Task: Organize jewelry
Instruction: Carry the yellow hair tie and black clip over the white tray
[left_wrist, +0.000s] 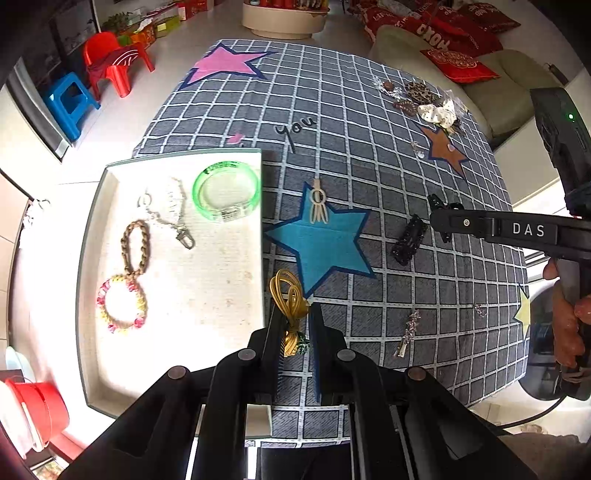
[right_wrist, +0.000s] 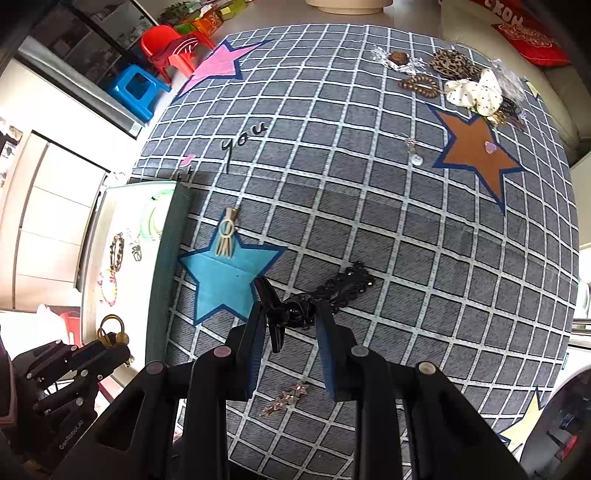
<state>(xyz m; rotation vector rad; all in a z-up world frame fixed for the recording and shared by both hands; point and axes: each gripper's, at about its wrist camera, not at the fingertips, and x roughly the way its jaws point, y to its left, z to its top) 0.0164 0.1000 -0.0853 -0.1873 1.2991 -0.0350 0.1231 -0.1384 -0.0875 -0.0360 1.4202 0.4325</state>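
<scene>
My left gripper (left_wrist: 295, 314) is shut on a gold looped hair tie (left_wrist: 290, 295) and holds it above the cloth beside the right edge of a white tray (left_wrist: 207, 295). The tray holds a green bangle (left_wrist: 226, 190), a silver chain (left_wrist: 166, 218), a brown braided band (left_wrist: 135, 245) and a pink-yellow bracelet (left_wrist: 122, 302). My right gripper (right_wrist: 288, 314) is over a black claw clip (right_wrist: 273, 310), its jaws apart on either side of it. A black beaded clip (right_wrist: 347, 284) lies just beyond. The left gripper with the gold tie also shows in the right wrist view (right_wrist: 110, 332).
On the grey checked cloth (left_wrist: 369, 166) lie a beige tassel clip (left_wrist: 318, 201), a rhinestone clip (left_wrist: 408, 332) and a small earring (left_wrist: 479, 310). A pile of scrunchies and bands (right_wrist: 465, 85) sits at the far right. Red and blue stools (left_wrist: 96, 74) stand beyond the table.
</scene>
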